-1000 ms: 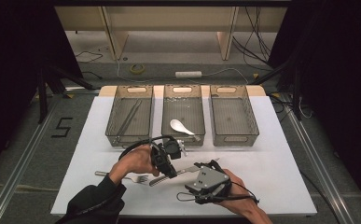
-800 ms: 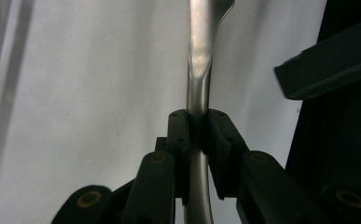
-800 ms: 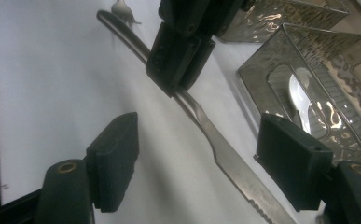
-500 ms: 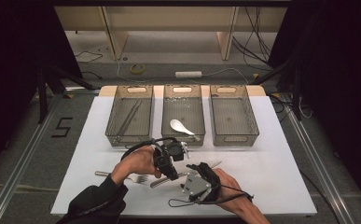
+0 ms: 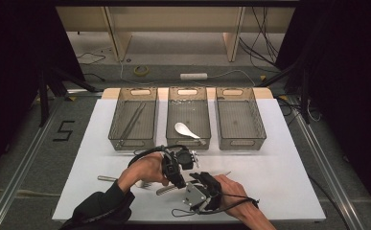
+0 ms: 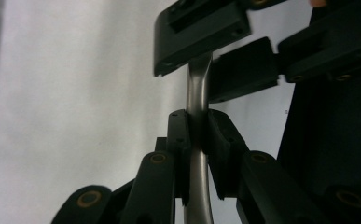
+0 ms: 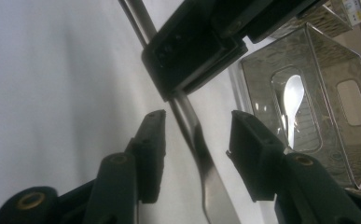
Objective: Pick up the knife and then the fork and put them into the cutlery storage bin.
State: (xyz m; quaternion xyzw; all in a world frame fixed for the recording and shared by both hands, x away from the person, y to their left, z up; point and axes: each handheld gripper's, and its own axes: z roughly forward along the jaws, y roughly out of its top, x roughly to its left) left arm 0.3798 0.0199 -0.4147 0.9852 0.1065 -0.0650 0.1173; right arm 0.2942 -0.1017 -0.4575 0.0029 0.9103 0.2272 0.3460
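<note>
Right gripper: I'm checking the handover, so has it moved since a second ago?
Yes. The right gripper has slid left across the table toward the left gripper, its jaws closing around the metal handle.

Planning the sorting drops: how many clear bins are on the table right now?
3, in a row across the far side of the table: left bin holding thin metal sticks, middle bin holding a white spoon, right bin.

Bare white table (image 5: 279, 172) right of both hands; three bins (image 5: 234, 125) beyond.

light: bright overhead, dark surround | glare: white table (image 5: 279, 167) (washed) | focus: close-ups soft
</note>
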